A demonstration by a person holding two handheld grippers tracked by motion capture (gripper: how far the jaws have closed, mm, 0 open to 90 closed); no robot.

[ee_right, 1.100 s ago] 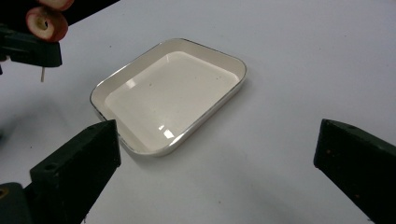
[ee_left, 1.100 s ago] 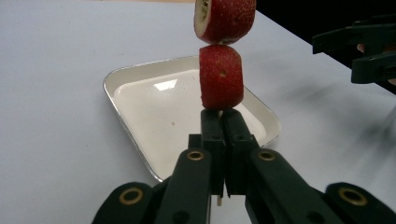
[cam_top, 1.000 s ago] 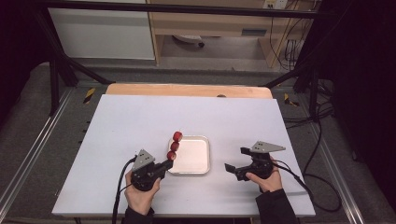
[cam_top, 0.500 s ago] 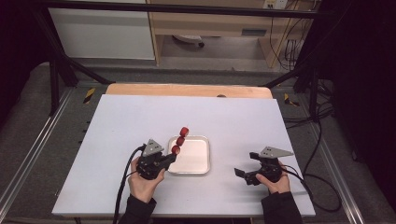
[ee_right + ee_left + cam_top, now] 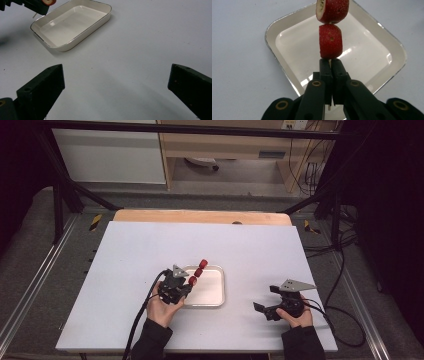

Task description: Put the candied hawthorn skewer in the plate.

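Strawberry skewer (image 5: 330, 35), pinched by its thin stick in the left hand-held gripper (image 5: 331, 65), could swivel or slip over the tray (image 5: 287, 21); the right hand-held gripper (image 5: 116, 87) stands open and empty.

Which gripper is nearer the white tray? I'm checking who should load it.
Left. The left gripper hangs at the white tray's left rim; the right gripper sits apart, off its right side.

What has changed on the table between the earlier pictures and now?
The left gripper, shut on the skewer of red pieces, carried it from the tray's left edge over the tray. The right gripper moved nearer the person, jaws open. The tray stayed in place, empty.
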